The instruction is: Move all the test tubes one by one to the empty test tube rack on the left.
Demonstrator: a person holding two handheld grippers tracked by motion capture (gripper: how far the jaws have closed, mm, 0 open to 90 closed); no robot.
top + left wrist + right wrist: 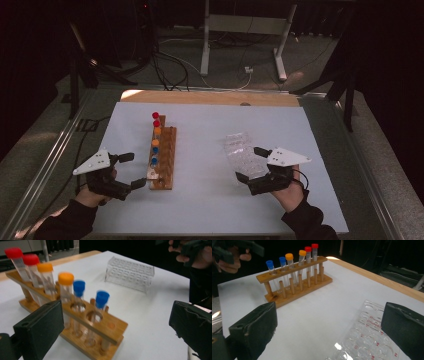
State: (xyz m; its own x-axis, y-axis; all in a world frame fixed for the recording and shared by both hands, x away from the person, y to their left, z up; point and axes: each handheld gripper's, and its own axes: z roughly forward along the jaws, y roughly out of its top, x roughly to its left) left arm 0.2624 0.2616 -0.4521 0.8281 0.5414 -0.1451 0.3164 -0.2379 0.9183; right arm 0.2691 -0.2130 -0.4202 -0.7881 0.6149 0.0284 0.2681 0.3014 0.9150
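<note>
Both sets of jaws are spread wide and holding nothing. The left gripper [131, 170] sits just beside the near end of the wooden rack [163, 157], its jaws pointing at it but not touching, one jaw up by the rack's side and the other down near its closest corner. In the left gripper view you're looking right along the rack: six capped tubes standing upright in a row, blue tube [98, 312] nearest, then another blue one, two orange, two red at the far end, with an empty hole at the near end of the rack. The right gripper [251, 163] is over on the other side of the table, its jaws straddling the near part of the clear plastic rack [243, 152], which sits on the white table [200, 210] well apart from the wooden one. In the right gripper view, that clear rack [367, 340] lies between the jaws with red lettering on it, too small to read.
</note>
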